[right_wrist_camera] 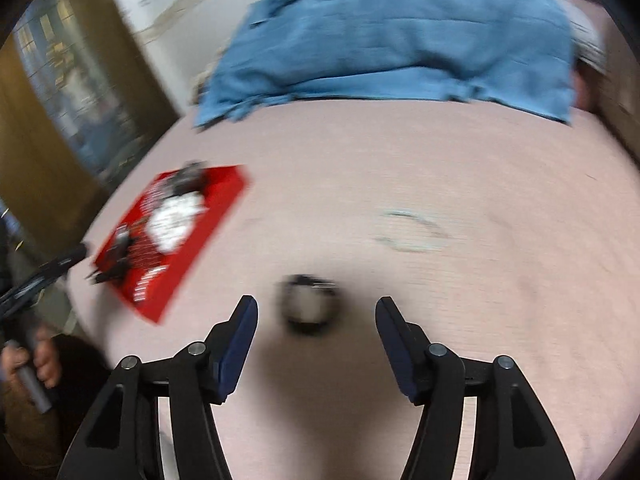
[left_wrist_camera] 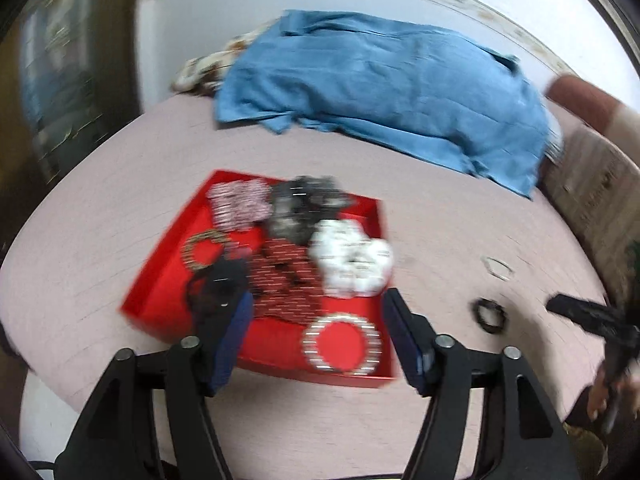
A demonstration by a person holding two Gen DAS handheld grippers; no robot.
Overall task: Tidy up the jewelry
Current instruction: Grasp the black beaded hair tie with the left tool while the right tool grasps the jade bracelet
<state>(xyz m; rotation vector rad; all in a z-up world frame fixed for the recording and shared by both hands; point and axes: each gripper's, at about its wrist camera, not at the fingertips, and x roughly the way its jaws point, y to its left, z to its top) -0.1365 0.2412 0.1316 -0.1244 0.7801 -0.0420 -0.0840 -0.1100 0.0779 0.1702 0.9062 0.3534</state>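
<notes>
A red tray sits on the pink bed cover and holds several bracelets and scrunchies, among them a white scrunchie and a silver beaded bracelet. My left gripper is open and empty above the tray's near edge. A black bracelet lies on the cover just ahead of my open, empty right gripper; it also shows in the left wrist view. A pale thin bangle lies farther out, also in the left wrist view. The tray shows at the left of the right wrist view.
A blue cloth covers a heap at the far side of the bed. A wooden door frame stands at the left. The right gripper's body shows at the left wrist view's right edge. Both views are motion-blurred.
</notes>
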